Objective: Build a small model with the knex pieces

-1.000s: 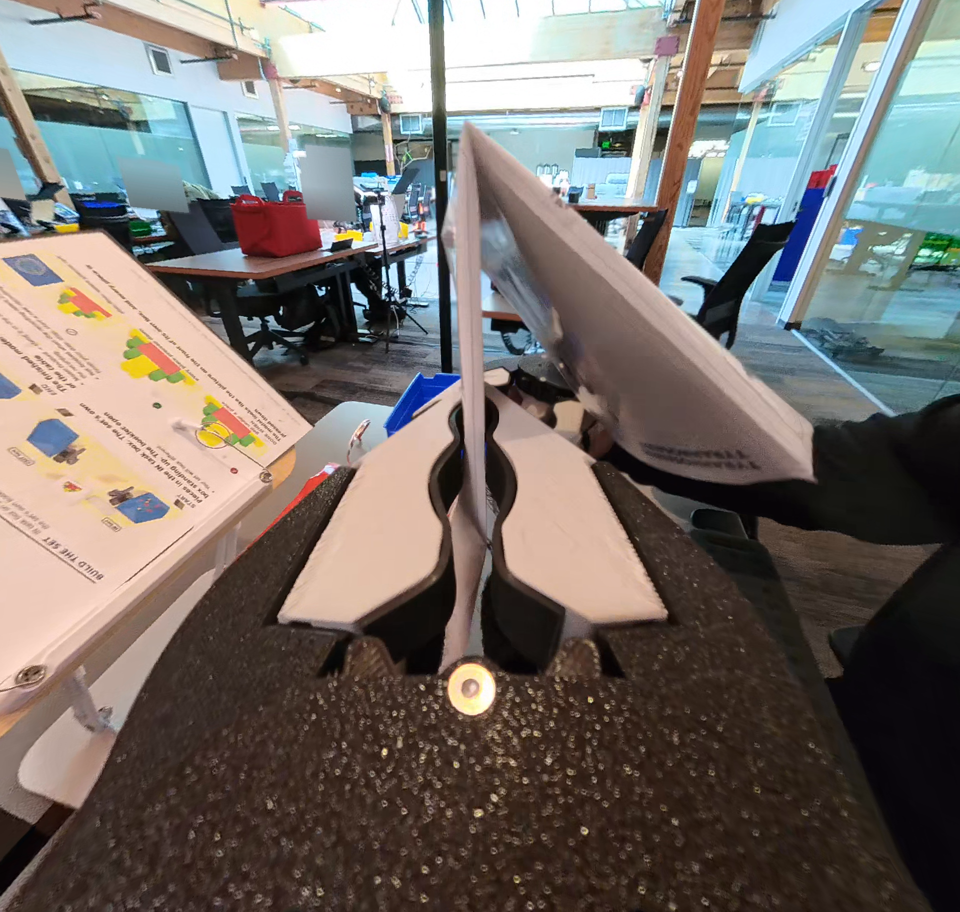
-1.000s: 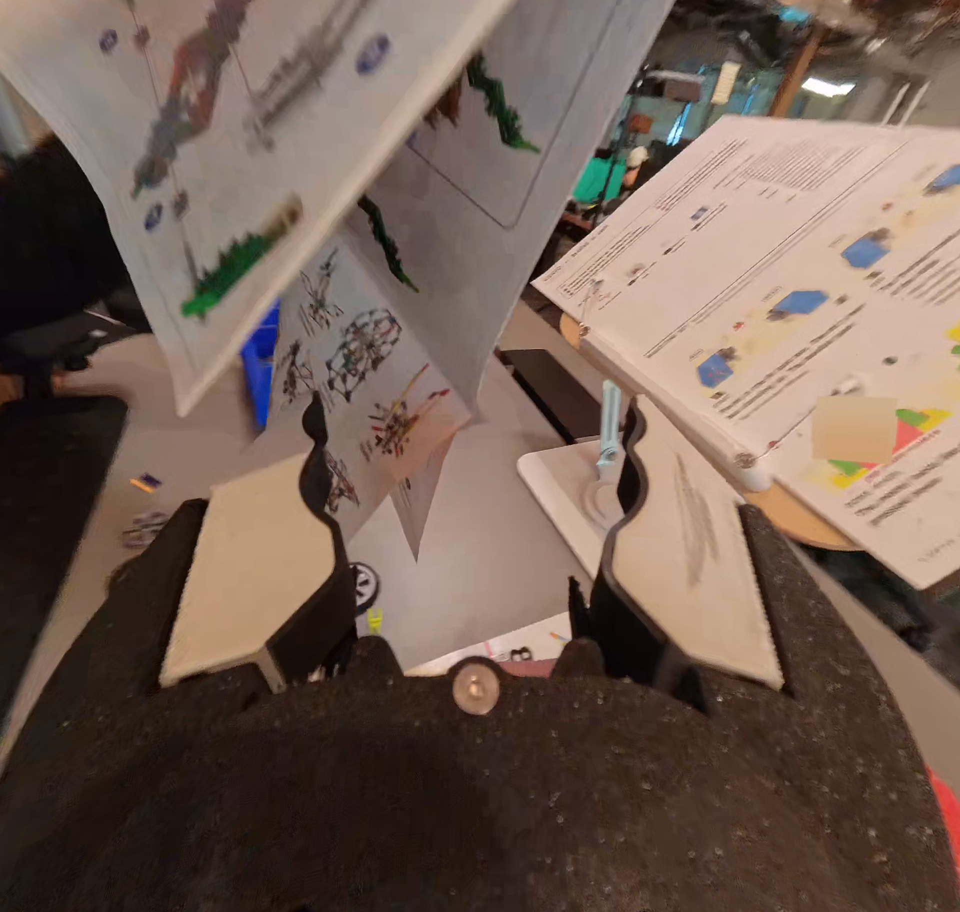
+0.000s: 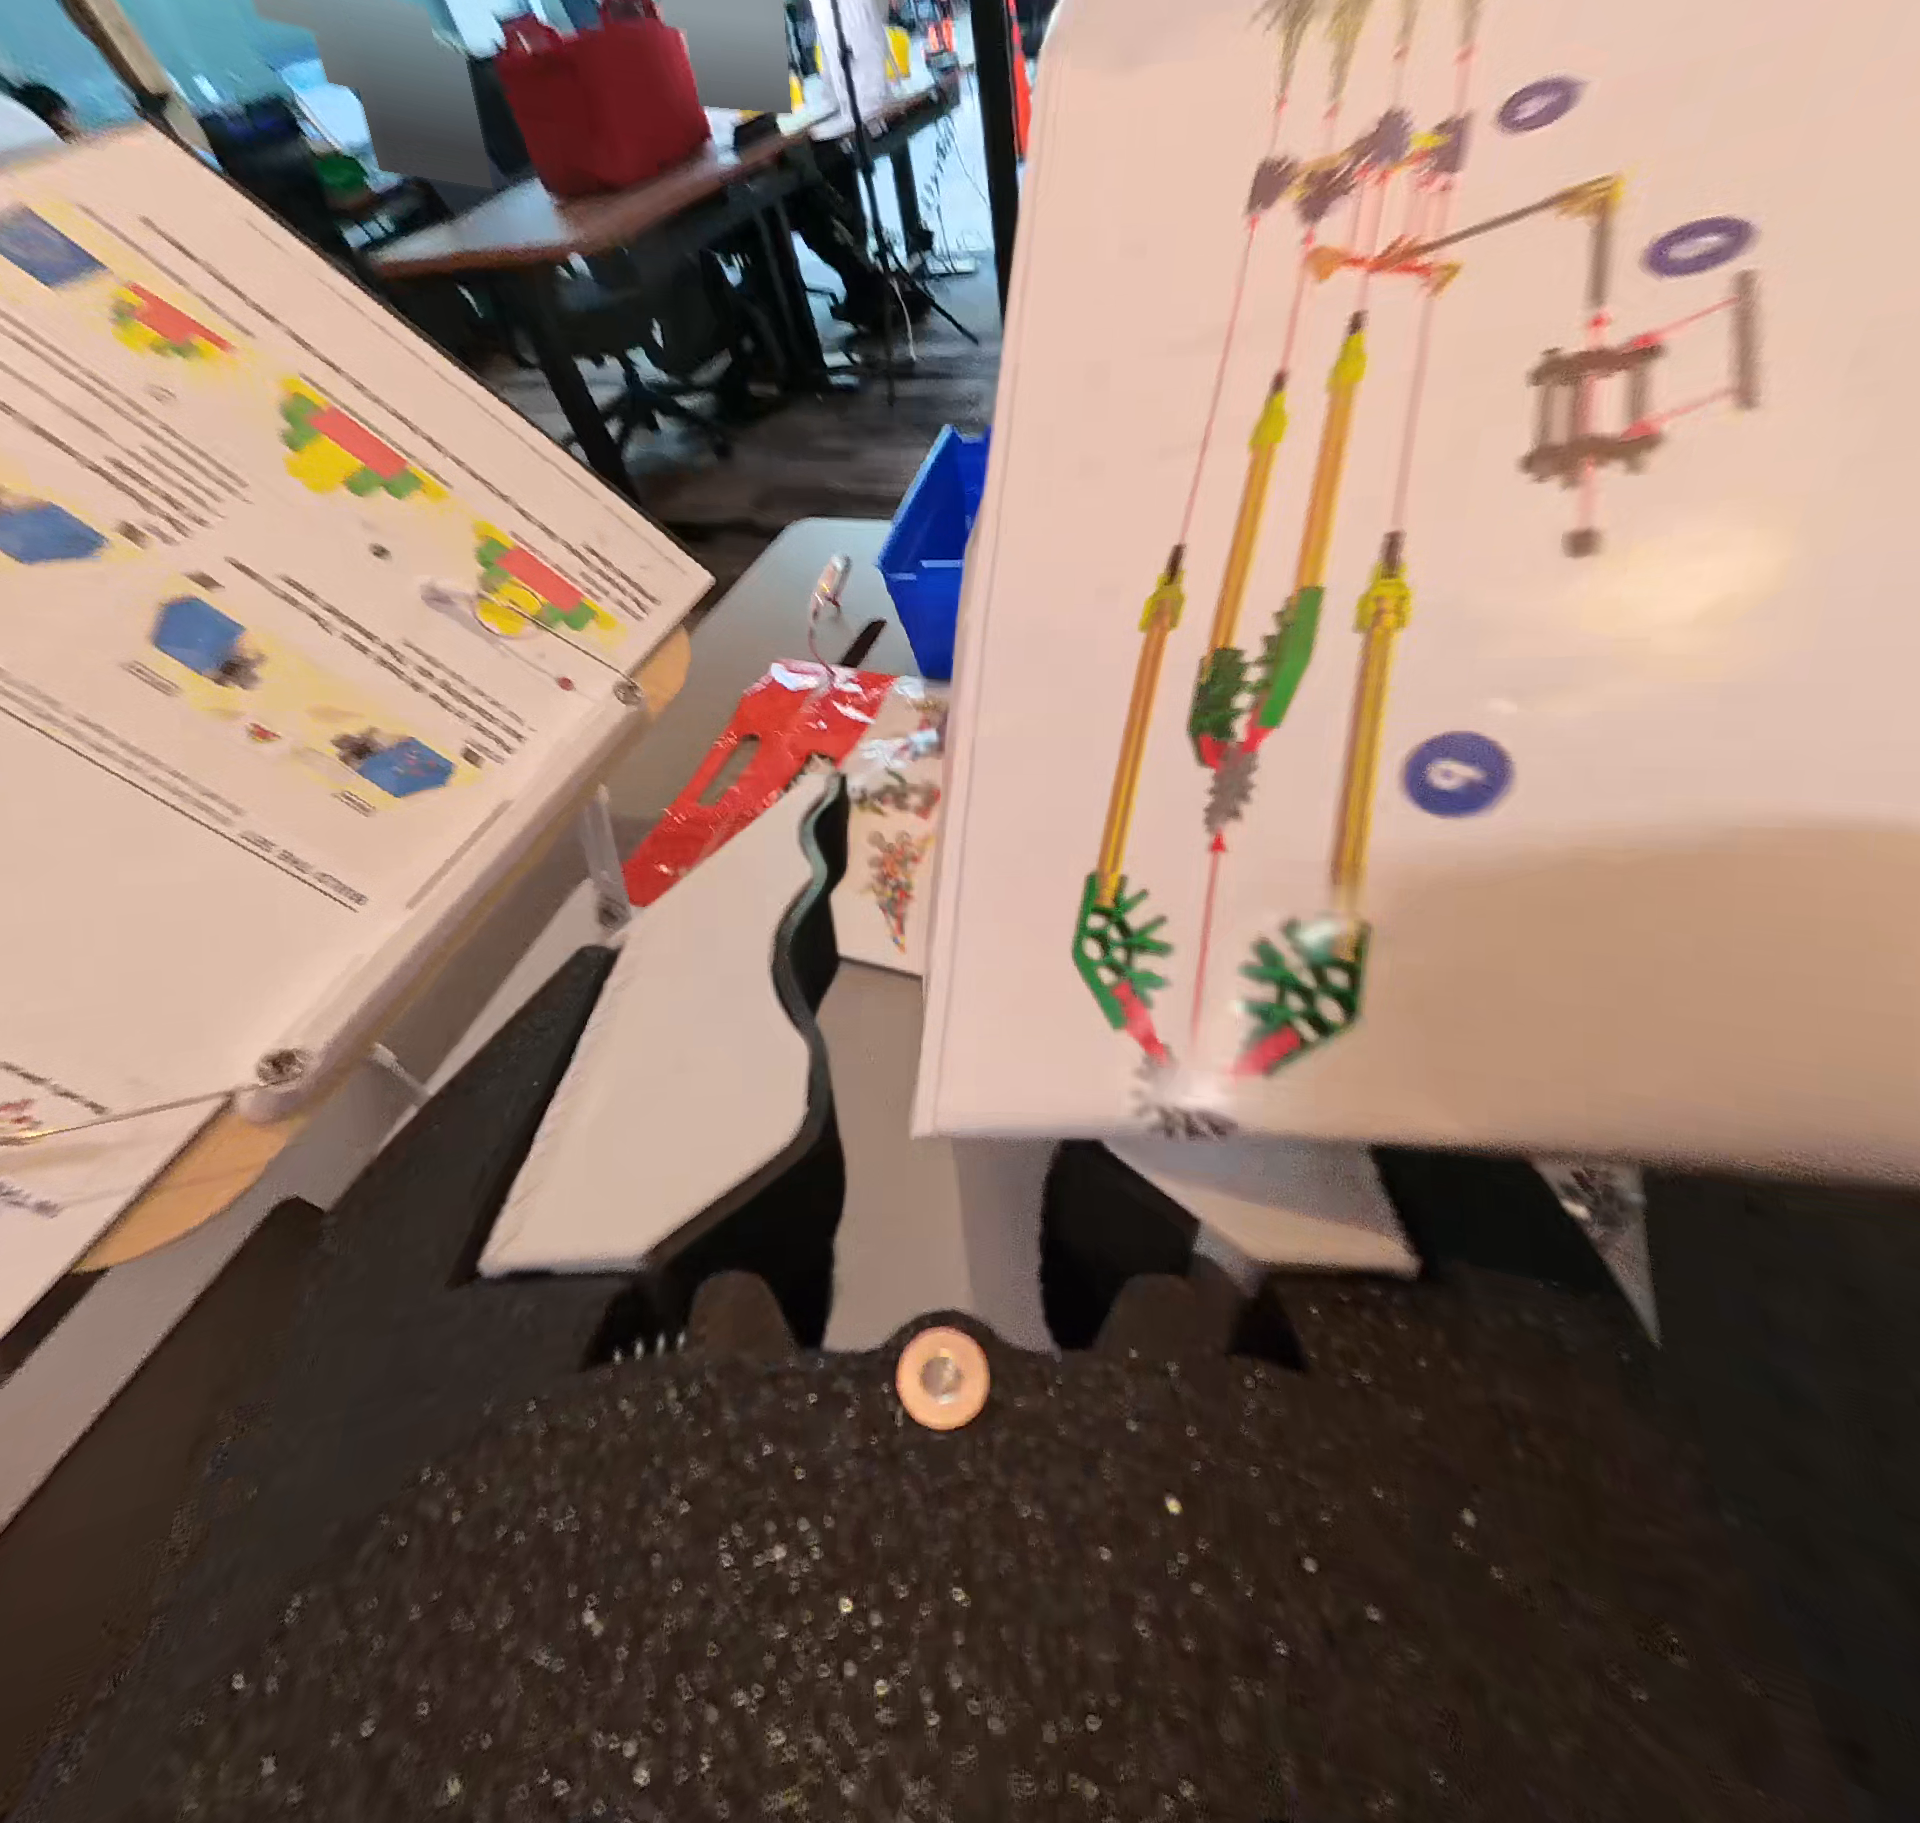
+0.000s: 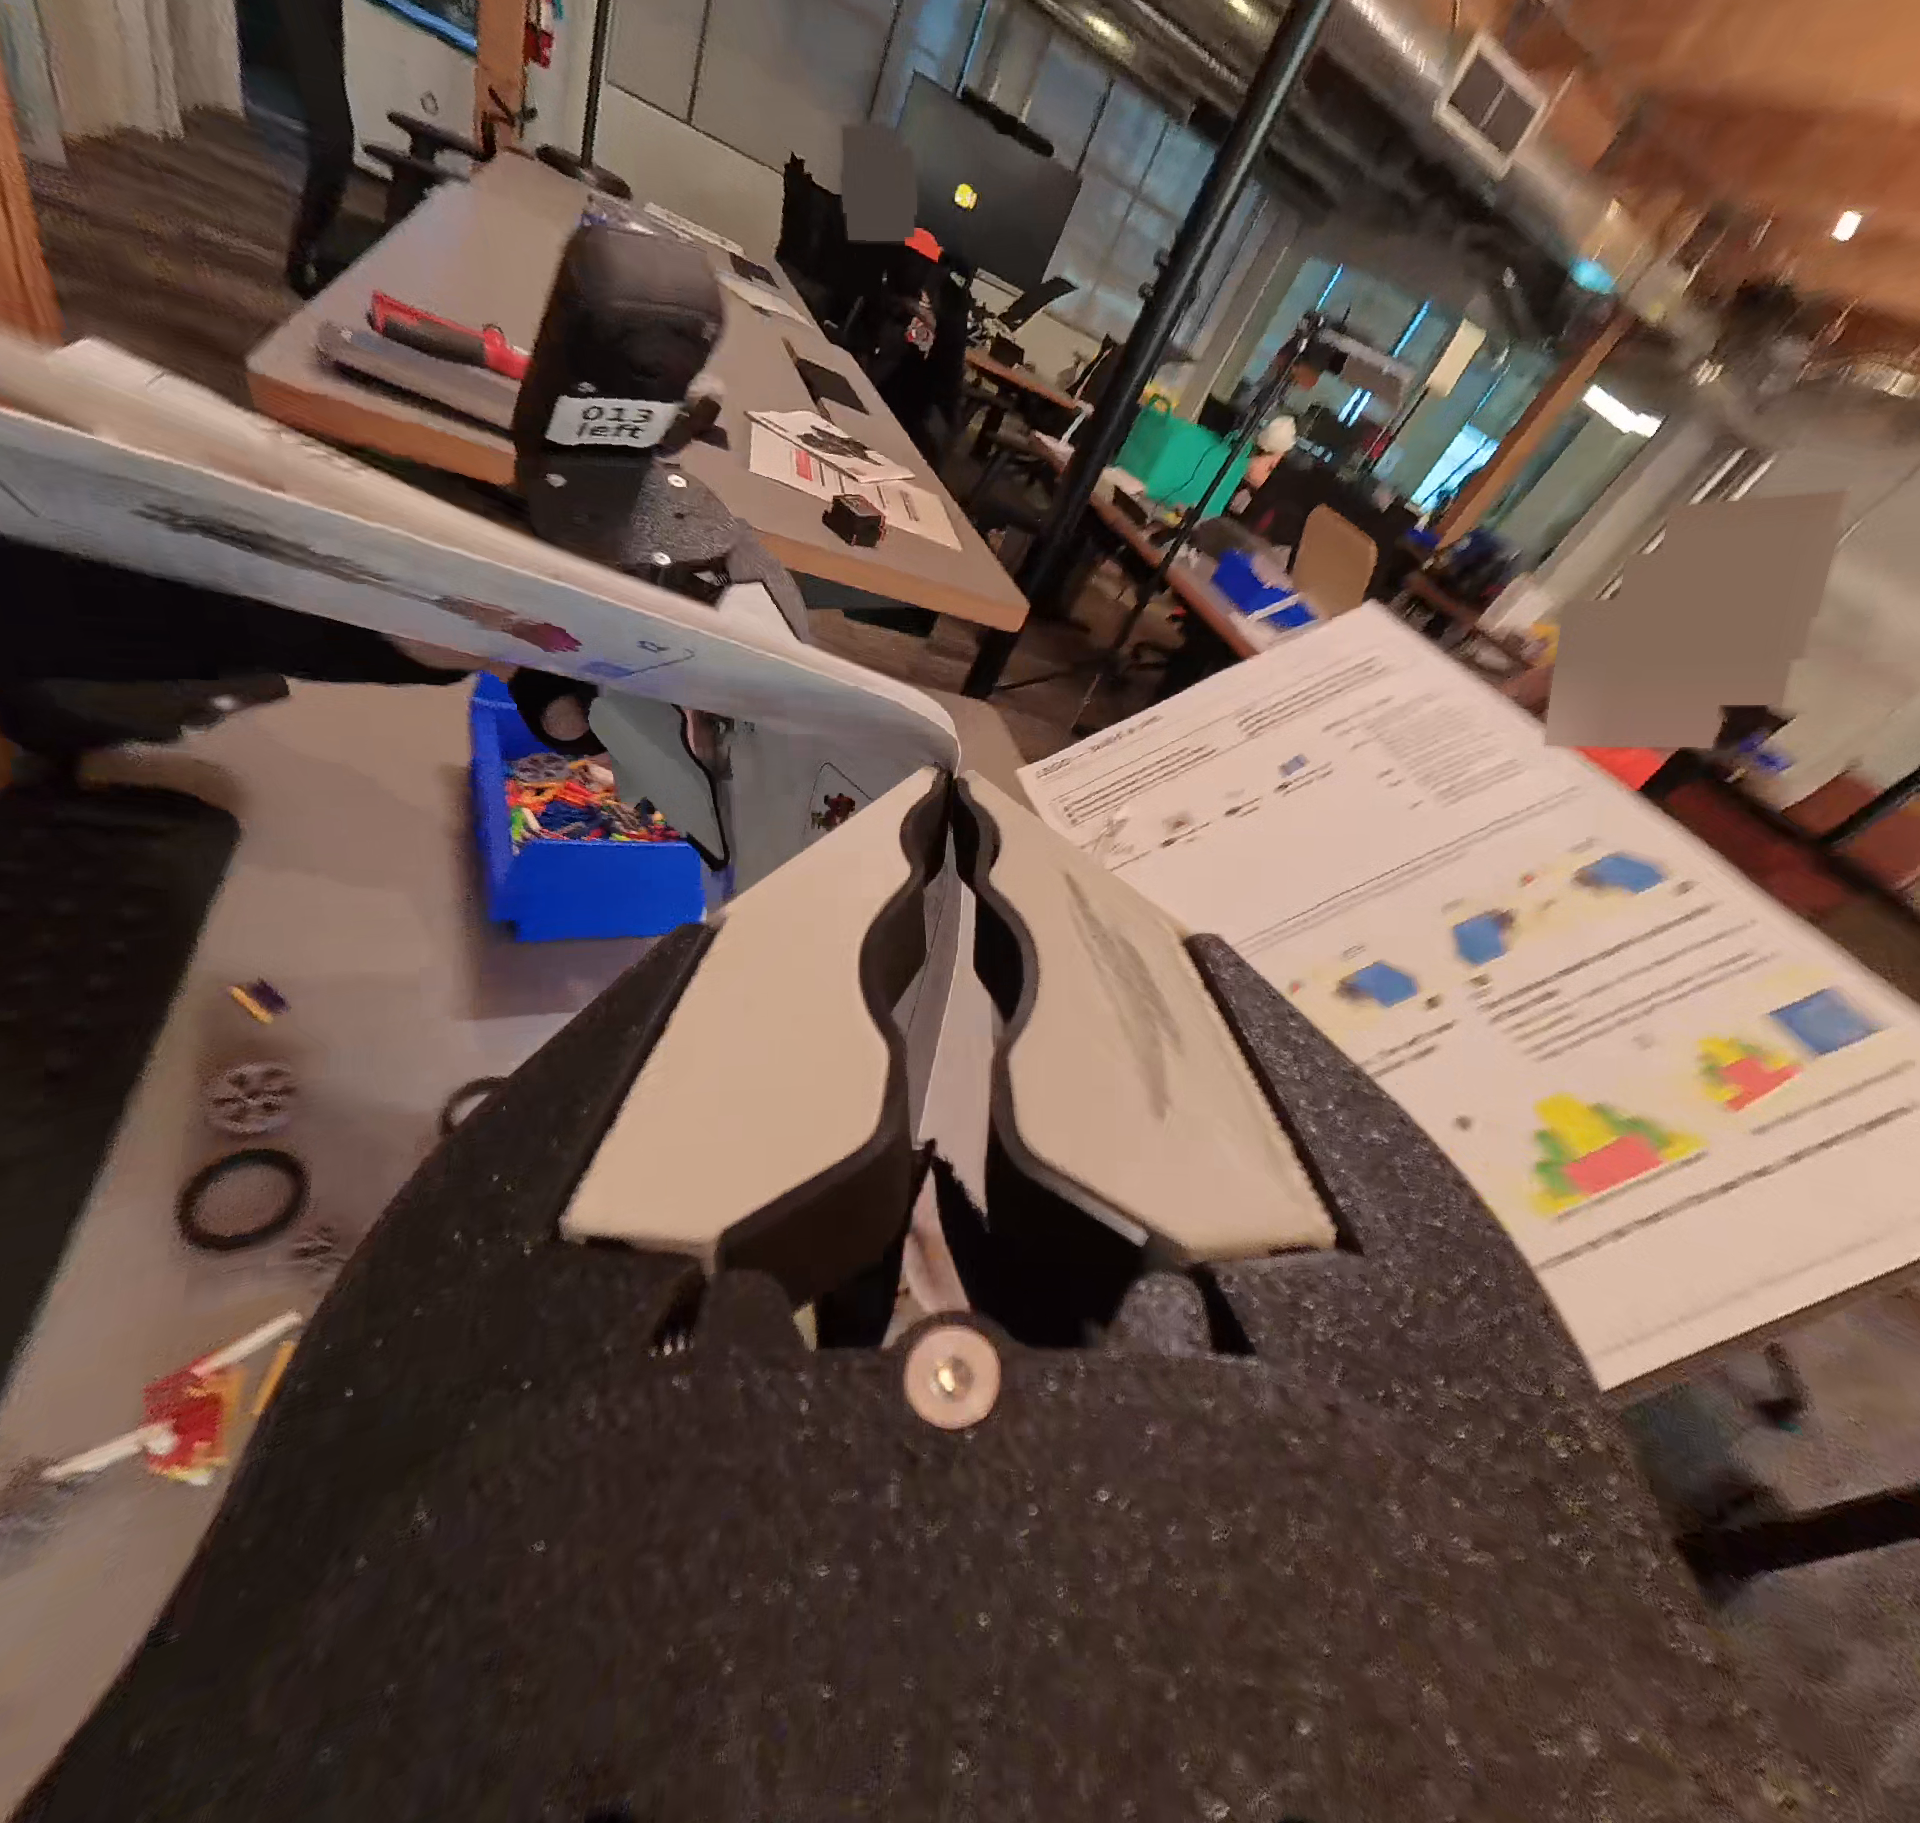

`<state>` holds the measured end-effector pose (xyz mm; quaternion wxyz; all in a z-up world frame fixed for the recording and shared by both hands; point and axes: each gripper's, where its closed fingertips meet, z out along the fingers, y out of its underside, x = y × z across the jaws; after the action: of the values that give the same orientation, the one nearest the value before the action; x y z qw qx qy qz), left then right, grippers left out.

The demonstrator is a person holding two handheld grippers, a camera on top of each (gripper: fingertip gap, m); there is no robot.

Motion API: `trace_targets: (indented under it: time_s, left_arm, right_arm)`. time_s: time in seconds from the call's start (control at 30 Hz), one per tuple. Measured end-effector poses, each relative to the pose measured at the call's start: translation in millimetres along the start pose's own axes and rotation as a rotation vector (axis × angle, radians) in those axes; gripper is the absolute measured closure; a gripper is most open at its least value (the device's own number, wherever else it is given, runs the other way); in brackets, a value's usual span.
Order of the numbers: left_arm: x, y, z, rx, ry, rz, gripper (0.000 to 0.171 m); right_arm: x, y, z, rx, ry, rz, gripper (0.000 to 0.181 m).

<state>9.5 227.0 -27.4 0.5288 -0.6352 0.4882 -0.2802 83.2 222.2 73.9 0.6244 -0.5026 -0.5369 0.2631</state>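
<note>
Fingers of the right gripper: pressing together, pinching one edge of a white booklet. A thin strip of paper is running down the narrow gap between them. The booklet is arching away to the left above the surface, not resting on it.

Fingers of the left gripper: standing apart. The far one is lying mostly hidden beneath the booklet's open page, which is showing coloured rod-and-connector diagrams. A strip of that page is hanging in the gap, and nothing appears to be squeezing it.

Items lying on the surface, near to far:
- Red and white building pieces, sitting loose at the near left.
- Black ring, with a grey wheel lying just beside it.
- Red packet, lying just beyond the left fingers beside a small printed leaflet.
- Tilted board on a stand, carrying a printed sheet with brick pictures and leaning beside both grippers.
- Blue bin, holding mixed coloured parts and sitting under the raised booklet.

Items standing beyond the surface:
- Neighbouring table, carrying papers and a red-handled tool.
- Red bag, sitting on a farther desk.
- Green bag, showing blurred among other desks.
</note>
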Motion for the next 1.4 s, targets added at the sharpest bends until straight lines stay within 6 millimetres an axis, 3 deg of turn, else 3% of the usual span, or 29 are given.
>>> trace_targets:
  time_s: [0.03,0.13,0.23,0.33,0.53,0.63,0.7,1.0,1.03,1.07,1.13,1.27,1.4]
  left_arm:
    - [-1.7,-7.1,-3.0,0.039,-0.022,0.02,0.124]
    - [-5.9,-28.7,-15.6,0.132,-0.124,0.143,0.097]
    - [0.8,-50.9,-28.8,0.219,-0.173,0.239,0.134]
    - [3.8,-63.2,-33.5,0.252,-0.136,0.189,0.171]
    - [-4.5,-64.6,-32.4,0.215,0.016,-0.052,0.171]
    - [-6.0,-65.5,-30.7,0.184,0.038,-0.059,0.171]
    - [-5.6,-69.1,-29.9,0.177,0.054,-0.071,0.171]
    - [25.5,-71.0,-25.2,0.11,0.239,-0.003,0.171]
    - [26.4,-71.7,-25.3,0.111,0.252,-0.01,0.171]
    - [26.1,-72.2,-25.2,0.112,0.258,-0.014,0.171]
    - [20.1,-74.0,-25.1,0.12,0.237,-0.03,0.171]
    - [5.5,-83.8,-34.6,0.195,0.171,-0.046,0.142]
    - [-5.4,-84.8,-44.4,0.243,0.155,-0.069,0.153]
  right_arm:
    - [3.9,5.0,1.2,-0.008,-0.001,0.057,0.181]
    - [11.8,18.5,2.9,-0.022,-0.017,0.208,0.181]
    - [16.1,30.5,3.3,-0.038,-0.031,0.326,0.181]
    - [17.6,39.4,3.6,-0.043,-0.054,0.396,0.181]
    - [6.3,49.6,-0.8,-0.037,-0.149,0.421,0.178]
    - [3.3,48.5,-0.6,-0.021,-0.132,0.364,0.143]
    - [-3.7,44.1,-0.3,-0.006,-0.166,0.345,0.136]
    - [-6.2,42.8,5.7,-0.007,-0.171,0.318,0.139]
    - [-11.3,41.4,5.4,0.0,-0.203,0.316,0.154]
    - [-17.9,38.5,4.5,0.017,-0.243,0.308,0.18]
    - [-22.5,39.4,4.1,0.007,-0.261,0.303,0.181]
    - [-18.3,38.6,0.0,0.018,-0.244,0.342,0.181]
    - [-15.2,38.2,-4.3,0.029,-0.252,0.372,0.181]
